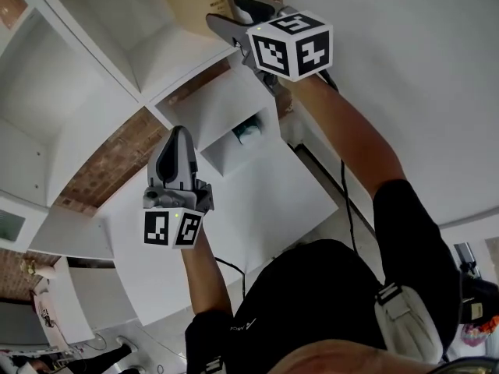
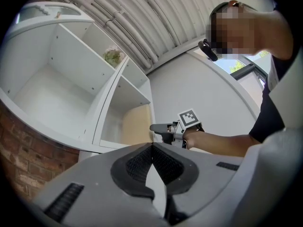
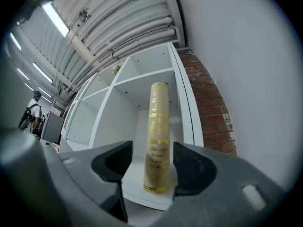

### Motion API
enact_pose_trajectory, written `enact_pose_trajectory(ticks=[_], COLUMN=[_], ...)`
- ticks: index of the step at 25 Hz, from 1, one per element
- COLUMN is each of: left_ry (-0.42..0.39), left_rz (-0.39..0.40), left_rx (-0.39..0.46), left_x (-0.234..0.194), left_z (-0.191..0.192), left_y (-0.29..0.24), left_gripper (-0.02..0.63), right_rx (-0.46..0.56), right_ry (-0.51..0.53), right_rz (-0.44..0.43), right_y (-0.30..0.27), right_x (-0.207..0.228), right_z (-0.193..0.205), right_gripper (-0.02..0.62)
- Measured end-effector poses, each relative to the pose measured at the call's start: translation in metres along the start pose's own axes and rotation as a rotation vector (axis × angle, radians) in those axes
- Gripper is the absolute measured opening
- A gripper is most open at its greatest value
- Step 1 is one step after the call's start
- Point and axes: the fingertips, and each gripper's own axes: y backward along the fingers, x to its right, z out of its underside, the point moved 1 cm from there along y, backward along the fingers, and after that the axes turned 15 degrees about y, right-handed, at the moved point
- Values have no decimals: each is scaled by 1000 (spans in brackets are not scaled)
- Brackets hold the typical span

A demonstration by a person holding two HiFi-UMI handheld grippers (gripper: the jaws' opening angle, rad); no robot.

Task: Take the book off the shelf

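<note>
A tan book point(image 3: 157, 141) with gold bands and lettering on its spine stands upright, alone, in a right-hand compartment of the white cube shelf point(image 3: 118, 79). My right gripper point(image 3: 151, 148) is open, with one jaw on each side of the spine and neither pad pressing on it. In the head view the same gripper point(image 1: 226, 12) is raised at the tan book point(image 1: 195, 2). The left gripper point(image 1: 179, 142) is lower, in front of the shelf, shut with nothing in it. From the left gripper view its tips point(image 2: 151, 146) meet, and the right gripper point(image 2: 158, 127) shows beside the book point(image 2: 137, 124).
A brick wall point(image 1: 117, 158) lies behind the shelf and a plain white wall point(image 1: 413, 68) runs to its right. A small pale object point(image 1: 248, 131) sits in one compartment and a plant point(image 2: 112, 56) on a shelf board. A person point(image 3: 31, 110) stands far off at left.
</note>
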Motion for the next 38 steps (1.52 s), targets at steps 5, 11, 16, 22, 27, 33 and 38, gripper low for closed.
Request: enact_pose_trajectory(ticks=[5, 11, 16, 22, 27, 33, 38], left_ry=[14, 21, 19, 22, 26, 16, 4], left_rz=[26, 38, 39, 36, 31, 23, 21], left_rx=[-3, -3, -2, -2, 0, 8, 19], left_x=[-6, -14, -17, -18, -18, -14, -12], left_z=[0, 0, 0, 0, -1, -8, -18], left_y=[2, 3, 8, 14, 21, 30, 34], left_gripper=[-2, -2, -2, -2, -2, -2, -2], right_rx=[-27, -71, -118, -173, -211, -155, -50], right_ry=[10, 23, 22, 27, 23, -3, 3], right_rz=[3, 6, 16, 48, 63, 62, 63], right_y=[-15, -36, -48, -56, -60, -51, -29], right_x=[-2, -2, -4, -3, -2, -4, -13], right_z=[3, 6, 13, 19, 25, 20, 4], right_gripper=[272, 279, 279, 261, 212, 196, 192])
